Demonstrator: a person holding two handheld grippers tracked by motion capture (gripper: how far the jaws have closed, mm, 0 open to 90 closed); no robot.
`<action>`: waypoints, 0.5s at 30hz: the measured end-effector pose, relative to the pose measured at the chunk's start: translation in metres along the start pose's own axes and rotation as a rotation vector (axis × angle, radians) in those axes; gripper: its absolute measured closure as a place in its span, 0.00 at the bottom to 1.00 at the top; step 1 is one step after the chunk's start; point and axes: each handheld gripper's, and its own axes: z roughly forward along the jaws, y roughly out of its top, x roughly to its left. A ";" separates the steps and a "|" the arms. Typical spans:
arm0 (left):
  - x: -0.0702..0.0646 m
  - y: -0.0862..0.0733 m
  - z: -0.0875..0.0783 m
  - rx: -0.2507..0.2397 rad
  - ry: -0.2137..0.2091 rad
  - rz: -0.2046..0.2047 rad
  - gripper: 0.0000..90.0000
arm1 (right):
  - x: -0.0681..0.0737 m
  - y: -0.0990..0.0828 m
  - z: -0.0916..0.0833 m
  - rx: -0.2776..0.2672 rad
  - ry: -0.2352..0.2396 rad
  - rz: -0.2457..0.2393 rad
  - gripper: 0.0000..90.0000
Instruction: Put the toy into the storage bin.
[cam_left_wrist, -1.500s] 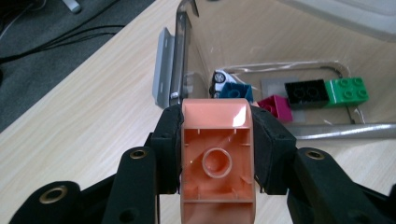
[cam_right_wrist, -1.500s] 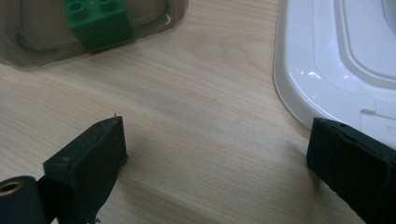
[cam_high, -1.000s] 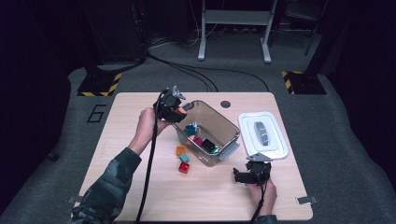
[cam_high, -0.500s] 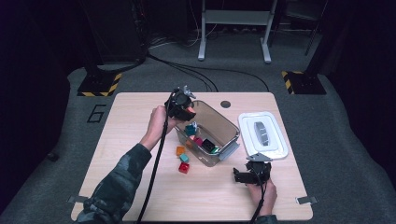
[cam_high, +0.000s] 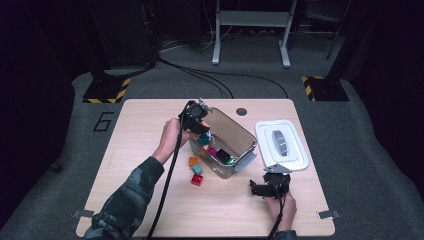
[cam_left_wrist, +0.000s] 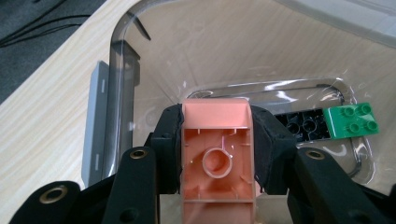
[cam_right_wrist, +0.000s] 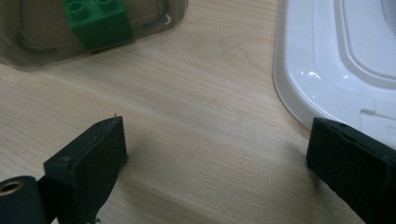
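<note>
a: item one, left gripper: jaws clamped on a salmon-pink brick, hollow underside facing the left gripper view camera, one pad pressed on each flank.

b: location of that brick?

a: held over the open mouth of the clear plastic bin, at the bin's far-left corner in the high view, above the bin floor and apart from it.

b: bin contents?

a: green brick, four studs up, on the bin floor; black brick just beside it, touching. in the high view a teal piece and a magenta piece also sit inside, details too small to tell.

b: item two, right gripper?

a: right gripper: jaws spread wide, nothing between them. it rests low on the table near the front edge, between the bin's near corner and the white lid. in the right gripper view one jaw tip lies just beside the lid's rim; whether it touches cannot be told.

b: loose stock on the table?

a: three pieces close together, just left of the bin's near wall: orange brick, teal brick, red brick.

b: lid position?

a: flat on the table, right of the bin, grey handle up.
</note>
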 end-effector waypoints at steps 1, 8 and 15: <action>0.000 -0.001 0.001 0.004 -0.001 -0.001 0.65 | 0.000 0.000 0.000 0.001 0.000 0.001 0.05; -0.001 -0.007 0.007 0.024 -0.010 -0.001 0.65 | 0.000 0.000 0.000 0.000 0.001 0.001 0.05; -0.003 -0.009 0.004 0.028 -0.007 0.004 0.64 | 0.000 0.000 0.000 0.000 0.000 0.001 0.05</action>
